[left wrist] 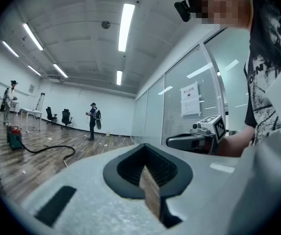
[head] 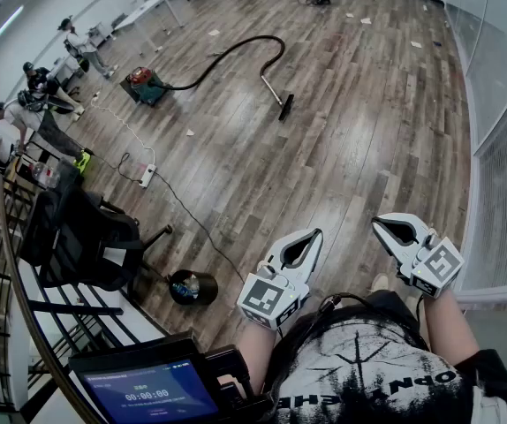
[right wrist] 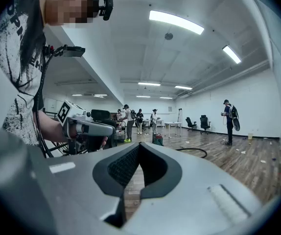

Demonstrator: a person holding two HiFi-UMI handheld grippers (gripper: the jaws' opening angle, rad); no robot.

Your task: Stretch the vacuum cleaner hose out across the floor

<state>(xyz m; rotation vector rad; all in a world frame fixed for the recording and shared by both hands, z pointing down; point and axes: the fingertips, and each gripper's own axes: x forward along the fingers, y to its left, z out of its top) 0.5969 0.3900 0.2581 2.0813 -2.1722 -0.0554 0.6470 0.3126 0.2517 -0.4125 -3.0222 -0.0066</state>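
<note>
The red and green vacuum cleaner [head: 146, 85] stands far off on the wood floor. Its black hose [head: 236, 51] arcs to the right and ends in a floor nozzle [head: 285, 106]. Both grippers are held near my body, far from the hose. My left gripper [head: 314, 233] and right gripper [head: 377, 223] are shut with nothing in them. The left gripper view has its own jaws [left wrist: 144, 148] closed, with the vacuum [left wrist: 14, 137] and hose [left wrist: 52, 150] small at the left. Past the right gripper's closed jaws [right wrist: 139, 146] the vacuum [right wrist: 157, 139] and hose [right wrist: 192, 151] lie in the distance.
A black office chair [head: 86, 237], a black bin [head: 192, 287] and a power strip [head: 147, 176] with its cable lie at my left. A screen [head: 147, 391] is at the bottom. People stand at the far left, and a glass wall [head: 501, 104] runs along the right. Paper scraps dot the floor.
</note>
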